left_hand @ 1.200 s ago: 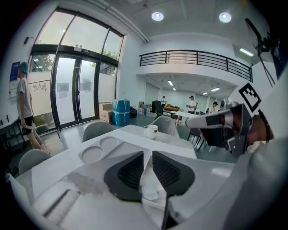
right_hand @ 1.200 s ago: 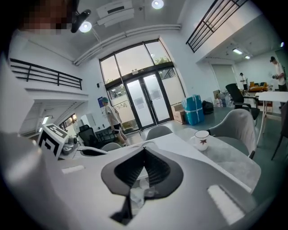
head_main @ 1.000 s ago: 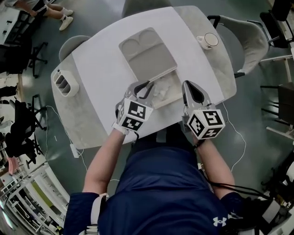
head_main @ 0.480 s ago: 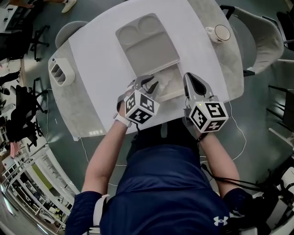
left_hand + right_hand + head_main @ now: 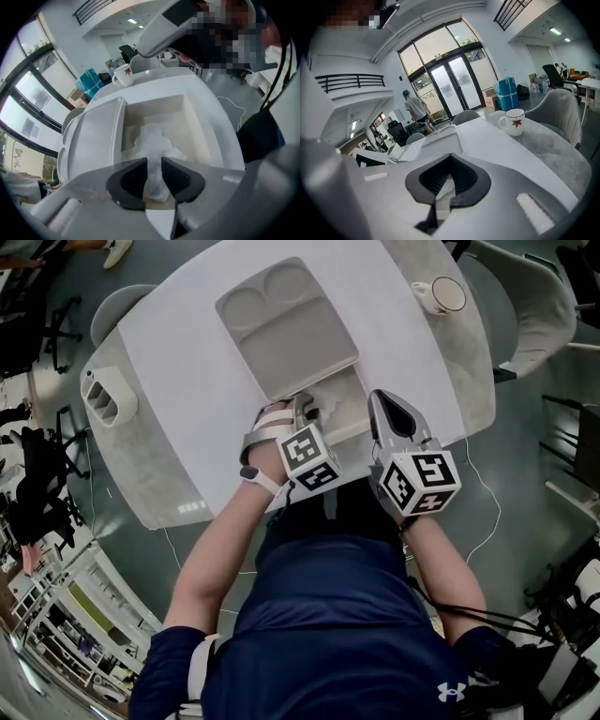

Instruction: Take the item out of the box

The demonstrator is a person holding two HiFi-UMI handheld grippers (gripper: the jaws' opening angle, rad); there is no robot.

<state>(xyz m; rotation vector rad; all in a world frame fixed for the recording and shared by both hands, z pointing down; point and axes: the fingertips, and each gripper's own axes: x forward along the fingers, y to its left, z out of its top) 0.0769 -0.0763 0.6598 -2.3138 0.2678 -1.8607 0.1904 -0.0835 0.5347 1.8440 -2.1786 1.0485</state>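
Note:
A white box (image 5: pixel 354 430) stands open near the table's front edge, its grey moulded lid (image 5: pixel 286 329) folded back behind it. Inside lies a crumpled white item (image 5: pixel 330 413). My left gripper (image 5: pixel 302 409) points steeply down into the box. In the left gripper view its jaws (image 5: pixel 154 171) have just been opening, and a narrow gap shows part of the white item (image 5: pixel 154 140) between the pads, which do not press on it. My right gripper (image 5: pixel 380 399) hovers just right of the box, shut and empty; its tips (image 5: pixel 451 159) meet.
A white cup (image 5: pixel 436 294) with a red leaf print (image 5: pixel 513 122) stands at the table's far right. A grey compartment holder (image 5: pixel 103 397) sits at the left edge. Chairs ring the table, and a person (image 5: pixel 415 110) stands far off by the glass doors.
My left gripper has tipped downward and dropped into the box over the white item, its jaws parting. My right gripper has sunk a little beside the box.

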